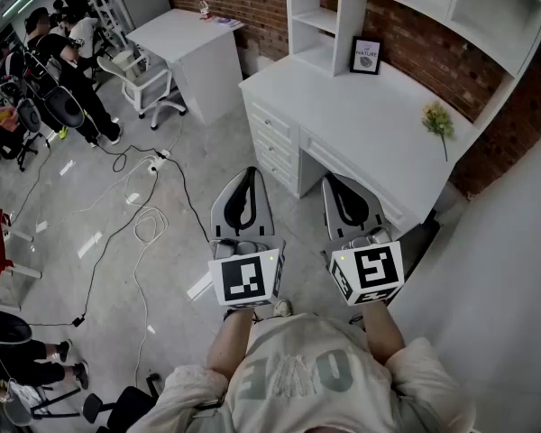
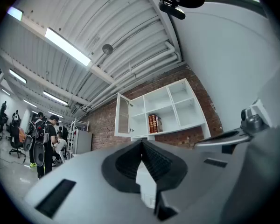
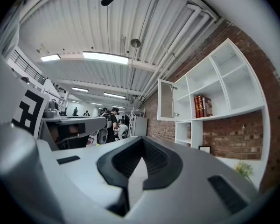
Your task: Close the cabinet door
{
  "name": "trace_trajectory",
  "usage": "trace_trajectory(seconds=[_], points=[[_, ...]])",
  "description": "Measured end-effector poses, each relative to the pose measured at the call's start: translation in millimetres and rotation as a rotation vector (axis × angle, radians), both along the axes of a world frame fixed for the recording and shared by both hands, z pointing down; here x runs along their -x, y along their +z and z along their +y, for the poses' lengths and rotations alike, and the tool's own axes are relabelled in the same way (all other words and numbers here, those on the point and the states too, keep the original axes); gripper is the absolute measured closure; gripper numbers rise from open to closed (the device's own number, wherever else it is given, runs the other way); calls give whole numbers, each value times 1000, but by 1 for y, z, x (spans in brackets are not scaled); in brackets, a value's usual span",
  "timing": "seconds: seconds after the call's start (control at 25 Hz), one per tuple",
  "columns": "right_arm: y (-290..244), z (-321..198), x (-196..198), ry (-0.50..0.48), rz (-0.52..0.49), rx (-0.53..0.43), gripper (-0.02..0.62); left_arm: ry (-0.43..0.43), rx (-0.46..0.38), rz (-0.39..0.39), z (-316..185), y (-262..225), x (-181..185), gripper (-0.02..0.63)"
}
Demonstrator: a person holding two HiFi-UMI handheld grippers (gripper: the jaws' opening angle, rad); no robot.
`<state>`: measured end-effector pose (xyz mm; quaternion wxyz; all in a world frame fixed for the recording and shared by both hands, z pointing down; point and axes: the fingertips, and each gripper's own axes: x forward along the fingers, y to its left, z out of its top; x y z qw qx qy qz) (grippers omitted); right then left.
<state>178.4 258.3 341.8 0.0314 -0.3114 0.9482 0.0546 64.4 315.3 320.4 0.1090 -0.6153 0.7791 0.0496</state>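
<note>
A red brick wall [image 3: 228, 136] backs a white open-shelf cabinet [image 3: 233, 73]. Its glass-paned white cabinet door [image 3: 166, 99] stands swung open at that cabinet's upper left. We hold the left gripper [image 1: 249, 173] and right gripper [image 1: 335, 182] pressed together, empty, well apart from the door.
</note>
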Motion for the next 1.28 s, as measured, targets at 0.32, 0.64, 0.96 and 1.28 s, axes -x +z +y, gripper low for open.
trace_trajectory(seconds=[0.32,0.64,0.96,1.28], points=[[5,-5,1,6,4,15,580,-12,2,19,1,4,9,594],[10,-13,20,18,24,-12,580,-3,22,34,-10,13,30,594],[15,-26,45,18,21,-10,580,10,3,49,-19,14,66,594],[21,-77,49,97,3,4,580,12,14,62,-54,27,97,594]])
